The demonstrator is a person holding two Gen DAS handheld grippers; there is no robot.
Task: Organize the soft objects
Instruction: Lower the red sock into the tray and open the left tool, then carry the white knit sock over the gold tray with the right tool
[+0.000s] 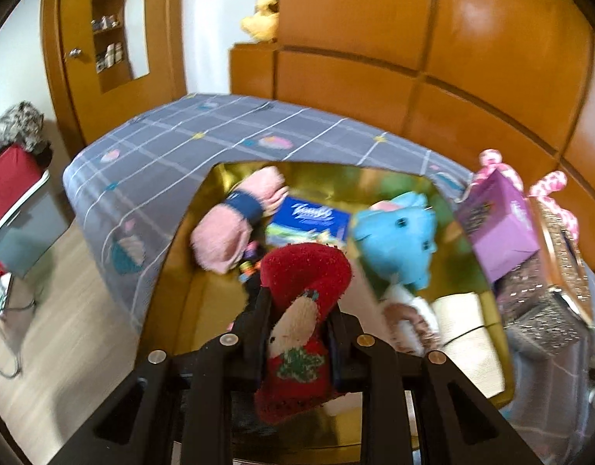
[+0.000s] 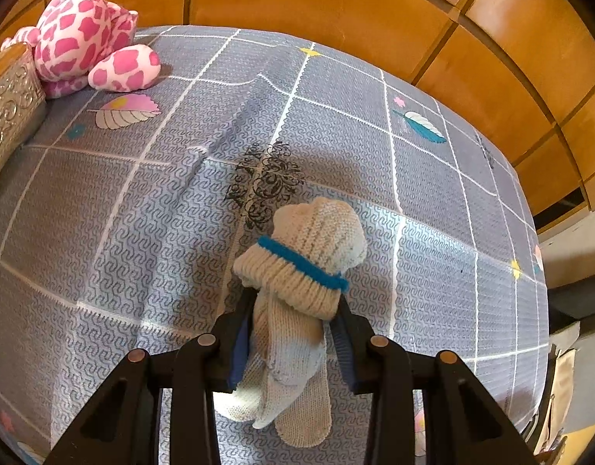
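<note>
The bed [image 1: 173,143], under its grey checked sheet with leaf and cupcake prints, carries everything here, and a black ornamental mark printed on the sheet [image 2: 266,182] has lettering I cannot read. On the bed sits the gold box [image 1: 204,302], open, its shiny inner walls mirroring what lies in it. At the far left of the bed, as my right wrist sees it, the pink spotted plush toy [image 2: 84,31] leans beside an embossed silver box [image 2: 11,104]. Just right of the gold box stands a purple carton [image 1: 499,224], its print too blurred to read. Inside the gold box a blue plush toy [image 1: 398,236] lies on the right, a rolled pink sock [image 1: 235,224] on the left, and between them a blue tissue packet [image 1: 313,217] whose white script looks like "Tempo". My left gripper [image 1: 297,321] is clamped on the red Christmas sock [image 1: 301,317], held above the gold box. My right gripper [image 2: 291,333] pinches the cream knitted sock [image 2: 297,294] with a blue stripe, over the bare sheet to the right of the gold box
</note>
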